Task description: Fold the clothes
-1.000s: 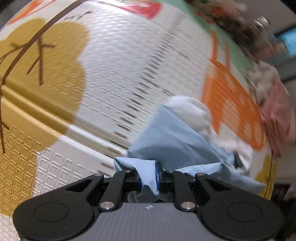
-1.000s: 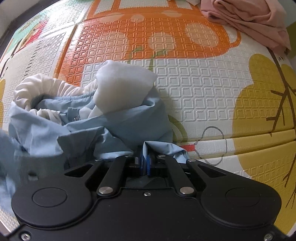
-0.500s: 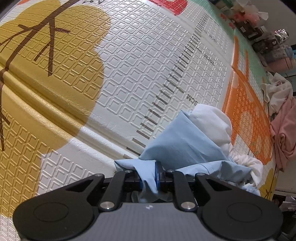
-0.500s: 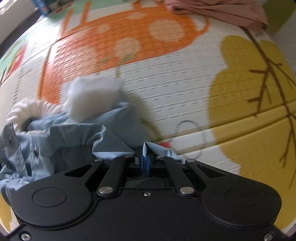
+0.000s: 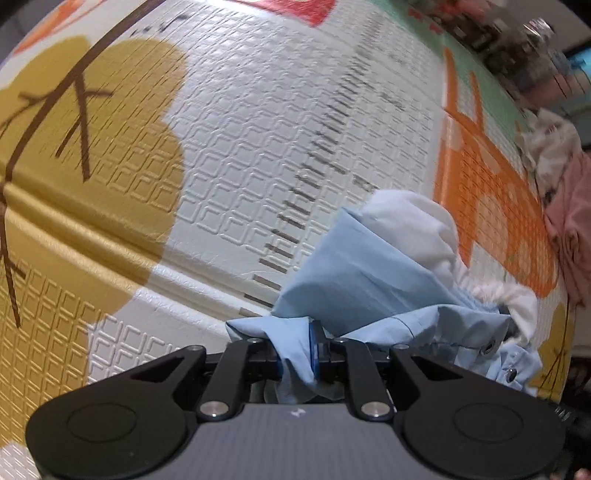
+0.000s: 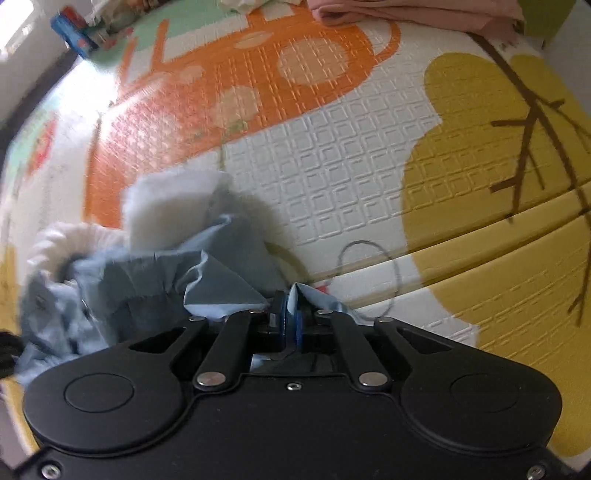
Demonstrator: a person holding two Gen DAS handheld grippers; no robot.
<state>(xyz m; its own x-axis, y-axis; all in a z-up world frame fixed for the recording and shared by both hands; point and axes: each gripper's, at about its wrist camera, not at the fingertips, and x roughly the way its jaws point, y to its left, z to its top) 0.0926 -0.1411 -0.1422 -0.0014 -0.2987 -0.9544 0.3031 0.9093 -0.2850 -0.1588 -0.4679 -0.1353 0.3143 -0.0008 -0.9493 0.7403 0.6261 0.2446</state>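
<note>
A light blue garment (image 5: 362, 280) with a white lining (image 5: 406, 221) and snap buttons hangs bunched above a patterned play mat (image 5: 221, 166). My left gripper (image 5: 301, 347) is shut on a thick fold of its blue edge. In the right wrist view the same garment (image 6: 147, 280) droops to the left, its white lining (image 6: 170, 206) and a white elastic cuff (image 6: 55, 240) showing. My right gripper (image 6: 290, 317) pinches a thin blue edge between its pads, and its jaws are opening slightly with the cloth still between them.
The play mat (image 6: 351, 166) has orange, mustard and white embossed patches and a raised seam. A pile of pink clothes (image 6: 406, 14) lies at its far edge, also seen as pink clothes (image 5: 572, 221) at the right. Clutter (image 6: 77, 33) sits beyond the far left corner.
The right gripper has slid sideways over the mat and rolled, pulling its edge away from the bunched garment. The left gripper has kept its grip and barely shifted.
</note>
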